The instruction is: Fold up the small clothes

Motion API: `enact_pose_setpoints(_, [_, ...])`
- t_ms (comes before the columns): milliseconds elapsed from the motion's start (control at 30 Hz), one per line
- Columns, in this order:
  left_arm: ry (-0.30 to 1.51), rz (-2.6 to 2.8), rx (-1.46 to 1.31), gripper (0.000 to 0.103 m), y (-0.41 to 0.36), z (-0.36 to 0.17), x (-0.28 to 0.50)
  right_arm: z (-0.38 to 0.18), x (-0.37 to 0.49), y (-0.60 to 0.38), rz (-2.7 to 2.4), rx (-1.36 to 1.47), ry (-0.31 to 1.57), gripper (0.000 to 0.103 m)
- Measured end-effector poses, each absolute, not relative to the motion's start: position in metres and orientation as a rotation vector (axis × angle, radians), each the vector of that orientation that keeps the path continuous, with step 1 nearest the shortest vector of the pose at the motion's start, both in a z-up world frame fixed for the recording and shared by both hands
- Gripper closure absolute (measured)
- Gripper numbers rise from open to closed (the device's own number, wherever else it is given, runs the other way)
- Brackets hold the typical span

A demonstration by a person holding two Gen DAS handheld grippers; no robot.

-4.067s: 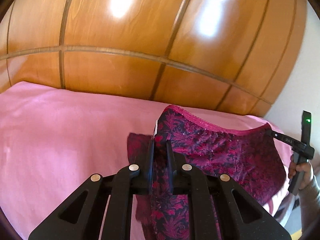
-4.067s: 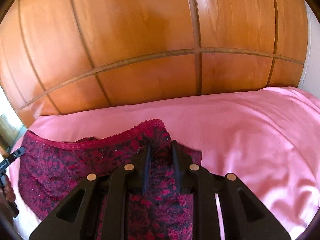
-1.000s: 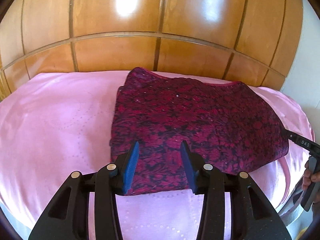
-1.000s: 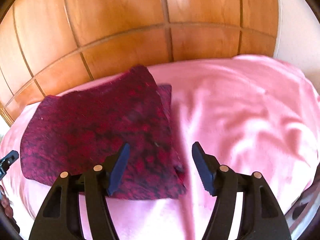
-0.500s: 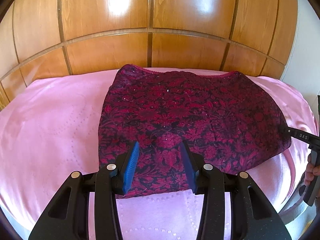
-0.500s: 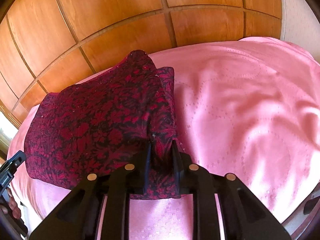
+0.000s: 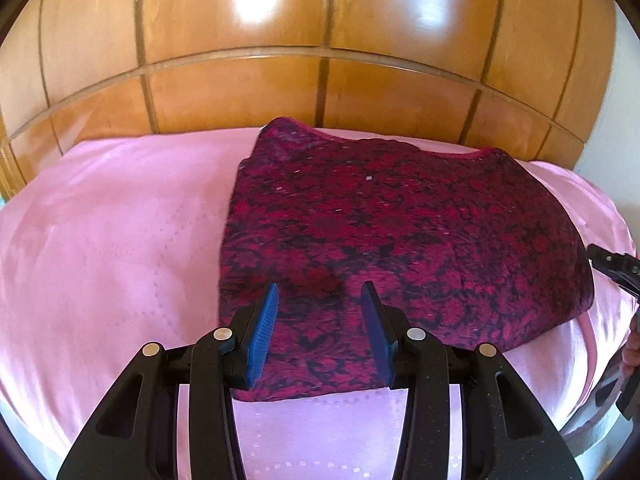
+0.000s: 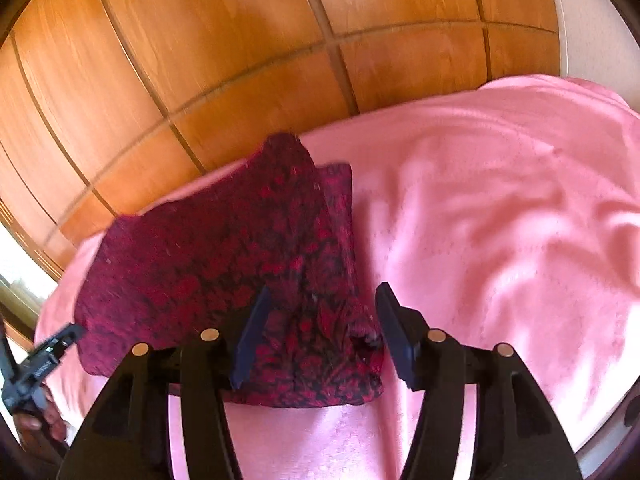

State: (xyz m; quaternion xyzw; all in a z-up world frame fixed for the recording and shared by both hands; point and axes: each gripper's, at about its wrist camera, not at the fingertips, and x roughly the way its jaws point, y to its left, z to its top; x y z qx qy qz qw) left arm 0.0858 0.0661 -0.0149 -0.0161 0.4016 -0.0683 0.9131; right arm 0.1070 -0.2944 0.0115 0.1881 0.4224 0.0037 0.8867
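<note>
A dark red and black patterned garment (image 7: 392,232) lies folded flat on the pink bedspread (image 7: 112,232). My left gripper (image 7: 320,300) is open and empty, just above the garment's near left edge. In the right wrist view the same garment (image 8: 224,264) lies left of centre, with a lower layer showing along its right side. My right gripper (image 8: 322,304) is open and empty, over the garment's near right corner, which is slightly rumpled.
A wooden panelled headboard (image 7: 320,60) stands behind the bed. The pink bedspread (image 8: 500,220) stretches wide to the right of the garment with soft creases. The other gripper shows at the right edge of the left view (image 7: 616,268) and the left edge of the right view (image 8: 44,352).
My right gripper was shut on the garment's near right corner half a second ago and has opened, letting it go. My left gripper stays open and has shifted slightly.
</note>
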Motion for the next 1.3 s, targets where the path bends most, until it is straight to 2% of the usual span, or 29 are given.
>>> enact_pose_setpoints(167, [0.843,-0.12,-0.06,0.061,0.079,-0.021,0.09,0.011,0.116,-0.286,0.002,0.35,0.88,0.048])
enact_pose_setpoints(200, [0.841,-0.119,-0.067,0.061,0.081,-0.021,0.09,0.007,0.12,-0.284,-0.004,0.339,0.893,0.053])
enact_pose_setpoints(233, [0.839,-0.122,-0.071,0.061,0.083,-0.022,0.092,0.004,0.123,-0.282,-0.008,0.329,0.904,0.062])
enact_pose_setpoints(400, [0.857,-0.104,-0.017,0.061,0.08,-0.032,0.107,-0.01,0.143,-0.281,-0.026,0.289,0.957,0.083])
enact_pose_setpoints(567, [0.902,-0.093,-0.057,0.061,0.084,-0.045,0.118,-0.041,0.164,-0.296,-0.039,0.324,1.028,0.084])
enact_pose_setpoints(667, [0.897,-0.093,-0.086,0.061,0.088,-0.035,0.114,-0.033,0.163,-0.298,-0.001,0.357,1.026,0.084])
enact_pose_setpoints(767, [0.852,-0.119,-0.128,0.061,0.093,-0.019,0.105,-0.016,0.158,-0.312,0.048,0.442,0.975,0.073])
enact_pose_setpoints(833, [0.815,-0.13,-0.136,0.061,0.094,-0.009,0.1,-0.007,0.159,-0.325,0.082,0.525,0.925,0.039])
enact_pose_setpoints(933, [0.791,-0.174,-0.157,0.061,0.089,-0.002,0.099,-0.006,0.172,-0.33,0.131,0.593,0.902,0.039])
enact_pose_setpoints(1200, [0.815,-0.26,-0.134,0.061,0.067,-0.005,0.111,-0.045,0.199,-0.333,0.242,0.692,1.002,0.038])
enact_pose_setpoints(1300, [0.862,-0.265,-0.125,0.061,0.062,-0.017,0.124,-0.047,0.188,-0.334,0.312,0.712,1.034,0.032])
